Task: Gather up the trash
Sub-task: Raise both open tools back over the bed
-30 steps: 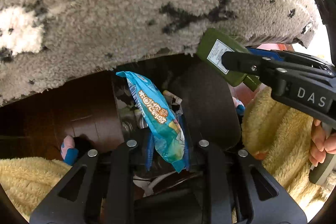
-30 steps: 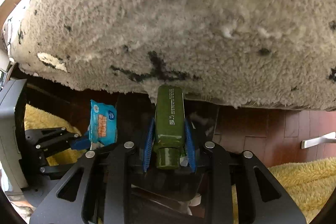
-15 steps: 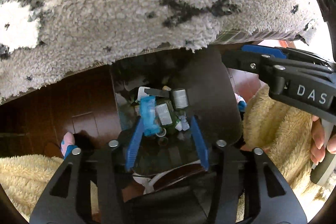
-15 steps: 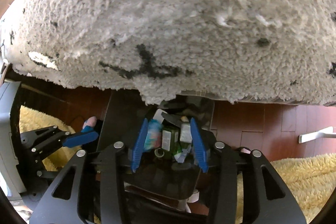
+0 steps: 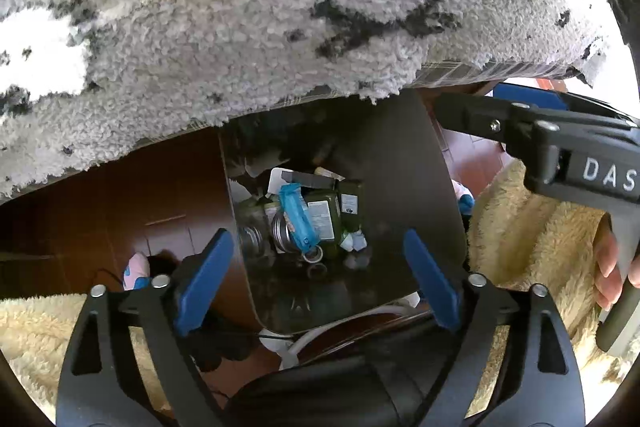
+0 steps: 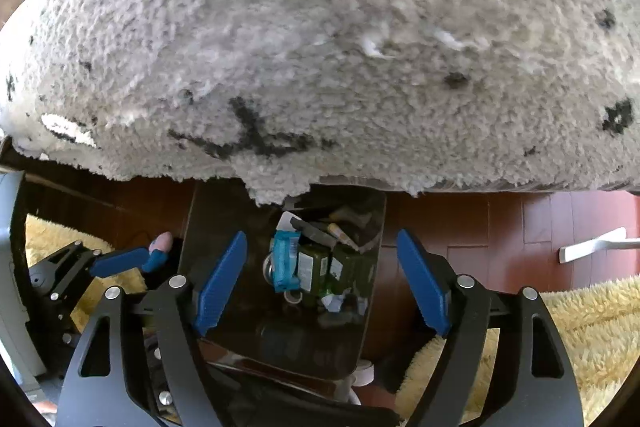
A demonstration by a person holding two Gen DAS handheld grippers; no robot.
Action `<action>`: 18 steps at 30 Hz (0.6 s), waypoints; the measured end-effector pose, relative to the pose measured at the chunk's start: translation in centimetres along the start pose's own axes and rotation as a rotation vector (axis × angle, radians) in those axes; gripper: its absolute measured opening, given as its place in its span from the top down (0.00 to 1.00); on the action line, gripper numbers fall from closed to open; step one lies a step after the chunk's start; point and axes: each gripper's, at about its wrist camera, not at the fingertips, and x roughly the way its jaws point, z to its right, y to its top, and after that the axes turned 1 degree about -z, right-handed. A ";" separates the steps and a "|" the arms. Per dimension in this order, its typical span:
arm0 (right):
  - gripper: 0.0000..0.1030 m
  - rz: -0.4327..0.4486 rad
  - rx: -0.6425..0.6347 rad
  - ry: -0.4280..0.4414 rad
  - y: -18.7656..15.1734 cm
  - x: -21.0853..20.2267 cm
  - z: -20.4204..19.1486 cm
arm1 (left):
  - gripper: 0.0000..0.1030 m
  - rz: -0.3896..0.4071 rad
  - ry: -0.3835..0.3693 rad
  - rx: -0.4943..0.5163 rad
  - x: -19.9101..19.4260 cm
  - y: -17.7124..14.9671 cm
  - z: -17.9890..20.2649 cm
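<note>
A dark trash bin (image 5: 420, 179) stands on the wood floor below both grippers; it also shows in the right wrist view (image 6: 208, 227). Inside lie a blue snack wrapper (image 5: 296, 219), green bottles (image 5: 326, 219), cans and paper scraps; the wrapper (image 6: 285, 259) and a green bottle (image 6: 312, 271) also show in the right wrist view. My left gripper (image 5: 316, 279) is open and empty above the bin. My right gripper (image 6: 320, 279) is open and empty above the bin, and appears in the left wrist view (image 5: 520, 115) at the right.
A shaggy grey-white rug (image 5: 280, 7) with black marks fills the upper half of both views (image 6: 320, 47). Yellow fleece sleeves (image 5: 532, 227) flank the bin. Red-brown wood floor (image 6: 520, 227) lies to the right, with a white bar (image 6: 592, 245) on it.
The left gripper opened and dropped the blue wrapper into the bin. The right gripper opened and dropped the green bottle into the bin. Both jaws have since spread wider.
</note>
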 end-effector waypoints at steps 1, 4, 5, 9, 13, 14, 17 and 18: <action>0.24 0.001 0.004 0.000 0.0 -0.1 0.1 | 0.15 0.002 0.005 0.002 -0.1 0.0 0.1; 0.24 0.018 0.002 0.015 -0.1 -1.0 0.2 | 0.12 0.014 0.018 0.006 -1.0 -0.1 0.2; 0.24 0.030 -0.001 0.021 -0.1 -1.6 0.2 | 0.11 0.021 0.019 0.008 -1.6 -0.1 0.3; 0.24 0.104 -0.004 0.053 0.5 -5.1 0.2 | 0.08 0.070 -0.011 0.010 -4.5 -0.3 0.4; 0.24 0.196 -0.021 0.075 1.9 -9.6 0.3 | 0.08 0.135 -0.024 0.004 -8.4 0.5 0.2; 0.24 0.227 -0.037 0.077 2.4 -11.0 0.2 | 0.08 0.152 -0.028 0.003 -9.4 0.7 0.1; 0.19 0.319 -0.098 0.063 4.3 -15.3 0.2 | 0.08 0.212 -0.020 -0.021 -13.1 2.1 -0.5; 0.16 0.341 -0.110 0.058 4.8 -16.3 0.4 | 0.08 0.243 -0.017 -0.027 -14.5 2.6 -0.8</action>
